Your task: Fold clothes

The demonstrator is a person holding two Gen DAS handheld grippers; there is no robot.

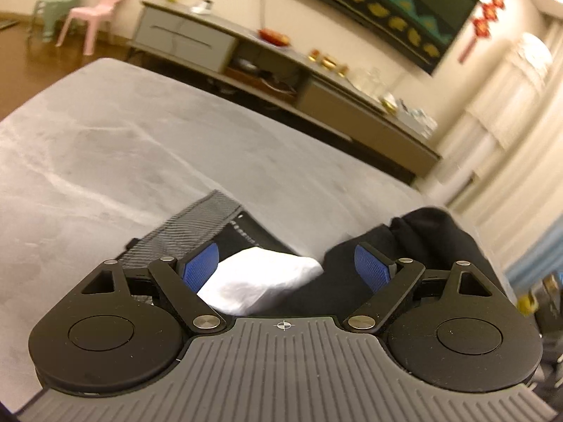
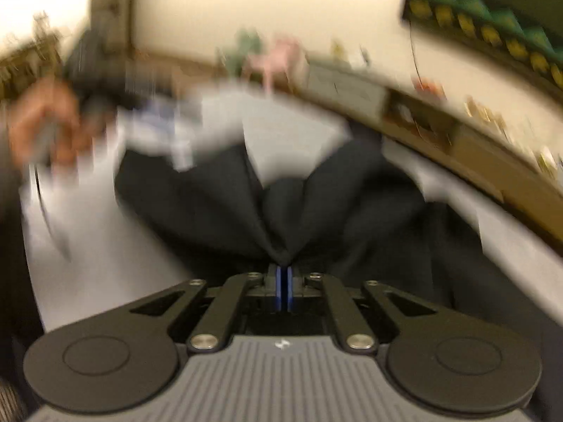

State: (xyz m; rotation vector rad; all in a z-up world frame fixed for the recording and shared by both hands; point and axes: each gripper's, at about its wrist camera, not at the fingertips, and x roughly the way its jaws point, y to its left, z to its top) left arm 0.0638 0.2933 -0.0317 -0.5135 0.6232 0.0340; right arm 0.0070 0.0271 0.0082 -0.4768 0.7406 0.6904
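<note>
A garment (image 1: 432,232) lies on the bed (image 1: 140,147) with a cloth (image 1: 260,281) to its left, a sideboard (image 1: 281,84) behind the bed, and two chairs (image 1: 95,14) at the sideboard's left.

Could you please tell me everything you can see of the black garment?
The black garment is dark, soft-looking cloth, lying crumpled on the grey bed. The right gripper is shut on a bunched peak of it, with folds fanning away from the pinch. In the left wrist view, part of it lies heaped beyond the open left gripper, beside a white cloth; neither finger visibly touches it. The right view is blurred, so its type is unclear.
</note>
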